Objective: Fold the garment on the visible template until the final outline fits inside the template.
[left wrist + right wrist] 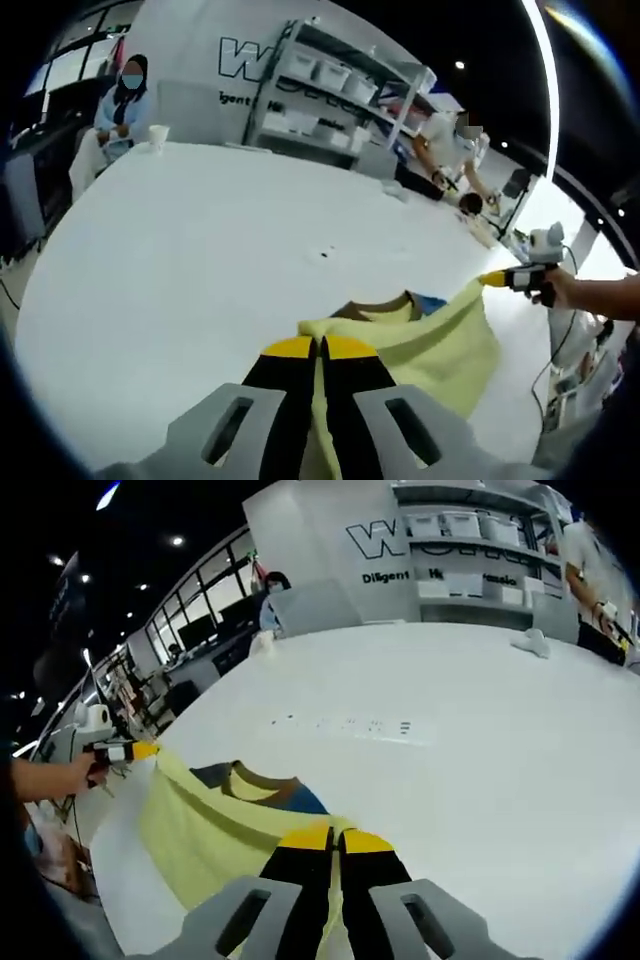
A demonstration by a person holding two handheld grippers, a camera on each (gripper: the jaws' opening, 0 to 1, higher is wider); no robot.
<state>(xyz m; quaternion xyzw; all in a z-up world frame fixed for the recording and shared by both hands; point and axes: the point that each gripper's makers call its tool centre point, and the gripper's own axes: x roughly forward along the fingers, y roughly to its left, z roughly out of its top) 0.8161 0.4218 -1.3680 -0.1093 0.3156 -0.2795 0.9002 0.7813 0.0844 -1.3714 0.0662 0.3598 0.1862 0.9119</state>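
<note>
The white back wall [330,540] is showing a large dark outlined "W" and, beneath it, the word "Diligent". The remaining lettering is sitting behind a grey metal shelf rack [480,550], unreadable.

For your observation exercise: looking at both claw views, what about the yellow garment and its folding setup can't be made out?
- Yellow garment: its lower part is hidden behind the left claw and cut off by the picture's edge; likewise behind the right claw.
- Template: no outline is discernible on the white table.
- Small dark table marks: too small to read.

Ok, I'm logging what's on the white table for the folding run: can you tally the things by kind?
Yellow garment: 1
Tools pinching the garment, left and right: 2
White paper cup at the far edge: 1
Total: 4
</note>
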